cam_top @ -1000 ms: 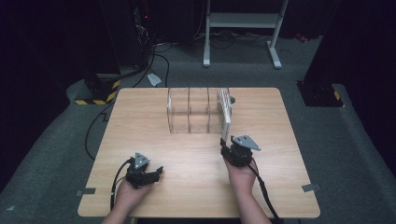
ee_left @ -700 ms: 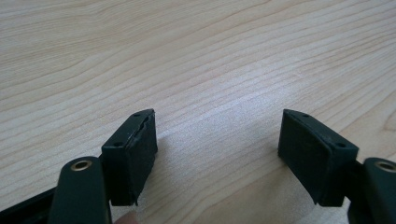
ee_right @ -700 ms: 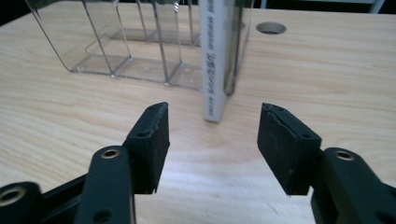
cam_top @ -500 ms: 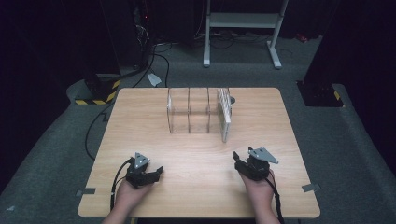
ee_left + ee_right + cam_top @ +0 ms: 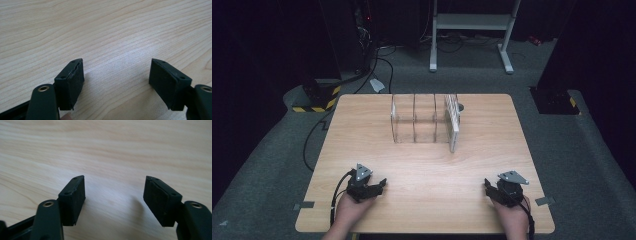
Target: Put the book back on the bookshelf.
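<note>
1. Since the earlier frame, the right gripper (image 5: 488, 186) has drawn away from the white plate (image 5: 454, 122) at the rack's right end and come back to the near right corner of the worktop (image 5: 362, 125); its jaws have just been opening, and the right gripper view shows bare wood between the pads.
2. Left gripper (image 5: 381, 184) rests near the near left corner, where it was before; its jaws stand wide apart with nothing between them.
3. The clear rack (image 5: 419, 120) stands toward the far edge, about midway across; the white plate stands on edge in its rightmost slot, upright, its near end reaching past the rack toward the person.
4. Judged from its look, the plate is thin, stiff and light, probably smooth enough to slip; it may chip or tip the rack if knocked.
5. The best hold would be across its thickness at the top edge or the free near end, the pads flat on both faces; the rack itself looks light and could slide if the plate is pulled sideways rather than straight up.
</note>
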The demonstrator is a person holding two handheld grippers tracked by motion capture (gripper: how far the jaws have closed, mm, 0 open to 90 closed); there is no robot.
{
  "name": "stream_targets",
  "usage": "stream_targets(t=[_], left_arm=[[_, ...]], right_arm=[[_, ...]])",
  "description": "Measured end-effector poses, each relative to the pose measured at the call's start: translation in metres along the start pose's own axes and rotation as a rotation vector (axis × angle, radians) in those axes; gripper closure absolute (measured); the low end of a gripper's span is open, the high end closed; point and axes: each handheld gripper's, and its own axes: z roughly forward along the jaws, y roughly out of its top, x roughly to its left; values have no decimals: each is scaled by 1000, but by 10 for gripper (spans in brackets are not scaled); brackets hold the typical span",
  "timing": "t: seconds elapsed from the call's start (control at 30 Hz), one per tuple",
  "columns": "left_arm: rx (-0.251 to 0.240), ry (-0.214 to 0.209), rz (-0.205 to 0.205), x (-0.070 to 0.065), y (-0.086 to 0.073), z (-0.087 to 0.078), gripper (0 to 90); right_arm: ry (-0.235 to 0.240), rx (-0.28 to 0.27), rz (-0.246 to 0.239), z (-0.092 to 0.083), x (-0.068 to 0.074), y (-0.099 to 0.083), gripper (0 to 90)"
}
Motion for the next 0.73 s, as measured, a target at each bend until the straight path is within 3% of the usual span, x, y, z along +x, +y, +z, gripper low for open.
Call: stream_targets(t=[0.1,0.2,0.4,0.73], left_arm=[[2,0,0,0,0,0,281],[-2,0,-3,0,0,0,281],[-3,-1,-1,0,0,0,281],[-3,-1,-1,0,0,1,281]], right_arm=[[34,39,48,0,-11,-2,262],[35,37,40,0,-14,-3,261],[-5,42,76,1,-9,-2,255],[-5,41,76,1,-9,-2,256]])
